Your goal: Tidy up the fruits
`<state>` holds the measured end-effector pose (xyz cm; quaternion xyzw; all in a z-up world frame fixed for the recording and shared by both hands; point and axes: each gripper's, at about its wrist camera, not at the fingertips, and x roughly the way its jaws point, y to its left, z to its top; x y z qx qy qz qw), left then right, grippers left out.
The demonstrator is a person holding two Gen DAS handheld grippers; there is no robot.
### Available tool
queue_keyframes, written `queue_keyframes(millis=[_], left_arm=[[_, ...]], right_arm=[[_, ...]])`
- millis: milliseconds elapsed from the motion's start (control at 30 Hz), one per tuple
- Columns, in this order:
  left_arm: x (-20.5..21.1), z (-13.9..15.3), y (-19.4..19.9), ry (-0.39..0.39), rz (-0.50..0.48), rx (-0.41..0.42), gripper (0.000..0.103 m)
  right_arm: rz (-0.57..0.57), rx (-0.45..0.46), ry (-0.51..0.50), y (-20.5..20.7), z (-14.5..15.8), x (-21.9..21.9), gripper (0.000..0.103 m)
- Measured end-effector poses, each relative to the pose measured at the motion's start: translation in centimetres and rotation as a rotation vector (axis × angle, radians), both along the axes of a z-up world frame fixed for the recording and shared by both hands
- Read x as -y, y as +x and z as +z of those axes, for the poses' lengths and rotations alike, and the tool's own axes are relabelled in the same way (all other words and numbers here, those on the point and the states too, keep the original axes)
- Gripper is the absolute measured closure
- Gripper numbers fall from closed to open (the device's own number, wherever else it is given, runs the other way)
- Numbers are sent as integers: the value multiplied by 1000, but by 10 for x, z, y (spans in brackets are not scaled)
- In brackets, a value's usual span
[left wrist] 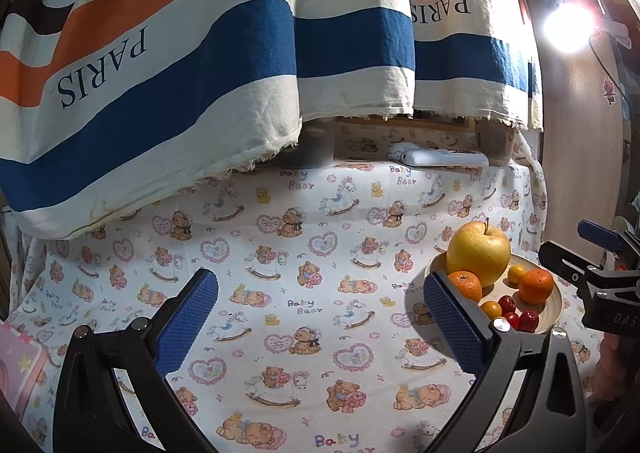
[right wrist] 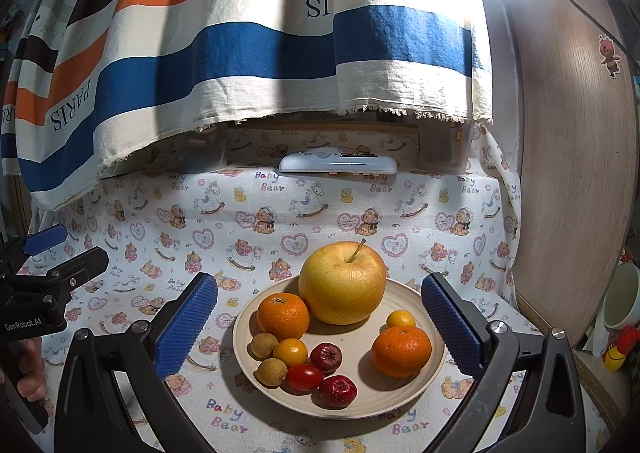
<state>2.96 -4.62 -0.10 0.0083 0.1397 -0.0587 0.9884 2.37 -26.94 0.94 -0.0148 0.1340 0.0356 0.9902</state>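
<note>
With both the right gripper (right wrist: pixel 320 329) and the left gripper (left wrist: pixel 320 325) spread apart and empty, the crowded plate (right wrist: pixel 424 313), near the table's right edge, could be nudged, and the small fruits rolled by the apple (right wrist: pixel 342 283).

Surface cloth (right wrist: pixel 360 213): white, printed with brown bears, pink hearts, rocking horses, pastel "Baby Bear" lettering.
Plate (right wrist: pixel 432 337): plain cream.
Apple (right wrist: pixel 342 283), plate 12 o'clock: yellow.
Two mandarins (right wrist: pixel 283 315): orange.
Two cherry tomatoes (right wrist: pixel 290 351): yellow-orange; a third (right wrist: pixel 305 377), 6 o'clock: red.
Two small fruits (right wrist: pixel 338 391): dark red.
Two round fruits (right wrist: pixel 264 345), 8 o'clock: tan.
Hanging cloth (right wrist: pixel 240 53): cream, orange, blue, black stripes, black "PARIS" lettering.
Gripper pads (right wrist: pixel 186 327): blue, dotted texture.
</note>
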Motion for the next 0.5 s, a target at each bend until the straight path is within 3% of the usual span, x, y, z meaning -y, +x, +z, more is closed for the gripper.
queue_keyframes(millis=[500], left_arm=[[0,-1,0,0,2,-1,1]], right_arm=[[0,0,0,0,0,0,0]])
